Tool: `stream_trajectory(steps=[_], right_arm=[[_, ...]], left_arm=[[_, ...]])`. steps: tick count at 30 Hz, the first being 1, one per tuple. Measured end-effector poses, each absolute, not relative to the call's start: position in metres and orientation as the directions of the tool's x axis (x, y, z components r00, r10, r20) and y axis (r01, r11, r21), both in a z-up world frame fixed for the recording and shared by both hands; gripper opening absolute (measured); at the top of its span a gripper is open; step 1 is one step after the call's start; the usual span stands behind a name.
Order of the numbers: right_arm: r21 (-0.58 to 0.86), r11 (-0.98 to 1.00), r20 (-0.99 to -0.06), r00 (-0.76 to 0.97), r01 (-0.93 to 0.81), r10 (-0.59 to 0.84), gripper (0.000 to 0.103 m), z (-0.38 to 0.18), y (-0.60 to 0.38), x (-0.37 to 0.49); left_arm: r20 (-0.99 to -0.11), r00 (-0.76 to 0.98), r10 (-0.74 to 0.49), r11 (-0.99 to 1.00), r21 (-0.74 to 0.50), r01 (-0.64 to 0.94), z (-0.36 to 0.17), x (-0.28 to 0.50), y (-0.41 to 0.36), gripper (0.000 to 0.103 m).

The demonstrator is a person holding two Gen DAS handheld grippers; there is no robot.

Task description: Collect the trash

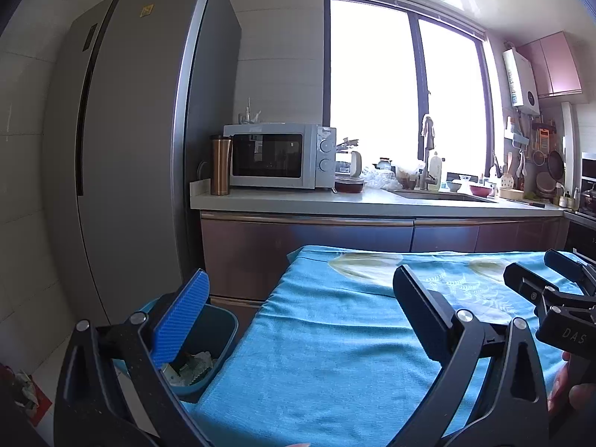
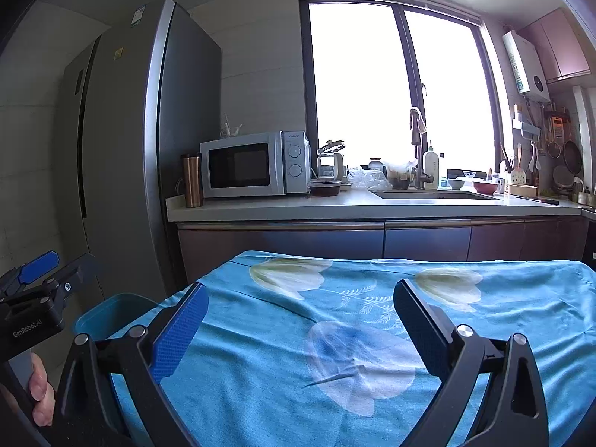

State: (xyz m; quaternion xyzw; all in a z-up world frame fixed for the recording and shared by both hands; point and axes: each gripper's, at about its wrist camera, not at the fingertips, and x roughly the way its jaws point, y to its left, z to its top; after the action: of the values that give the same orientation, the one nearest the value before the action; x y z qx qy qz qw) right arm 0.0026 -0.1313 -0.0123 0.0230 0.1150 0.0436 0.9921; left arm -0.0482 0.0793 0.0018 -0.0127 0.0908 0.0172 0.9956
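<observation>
A blue trash bin stands on the floor at the left end of the table, with crumpled paper trash inside. In the right wrist view only the bin's rim shows. My left gripper is open, its left finger over the bin and its right finger over the blue cloth; nothing is between them. My right gripper is open above the table with nothing held. Each gripper appears at the edge of the other's view, the right gripper and the left gripper.
The table wears a blue cloth with white flowers. A tall grey fridge stands left. Behind is a counter with a microwave, a copper tumbler and a sink. Crumpled litter lies on the floor.
</observation>
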Motion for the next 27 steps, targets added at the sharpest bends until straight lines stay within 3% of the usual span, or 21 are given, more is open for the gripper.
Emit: stream_trajectory(steps=[27], right_arm=[[0.059,0.996,-0.226,0.971,-0.068,0.080,0.096,-0.0105,-0.1365,0.0039]], left_arm=[[-0.168,0.985,0.047,0.998,-0.023,-0.052,0.0024,-0.0487,0.0813,0.097]])
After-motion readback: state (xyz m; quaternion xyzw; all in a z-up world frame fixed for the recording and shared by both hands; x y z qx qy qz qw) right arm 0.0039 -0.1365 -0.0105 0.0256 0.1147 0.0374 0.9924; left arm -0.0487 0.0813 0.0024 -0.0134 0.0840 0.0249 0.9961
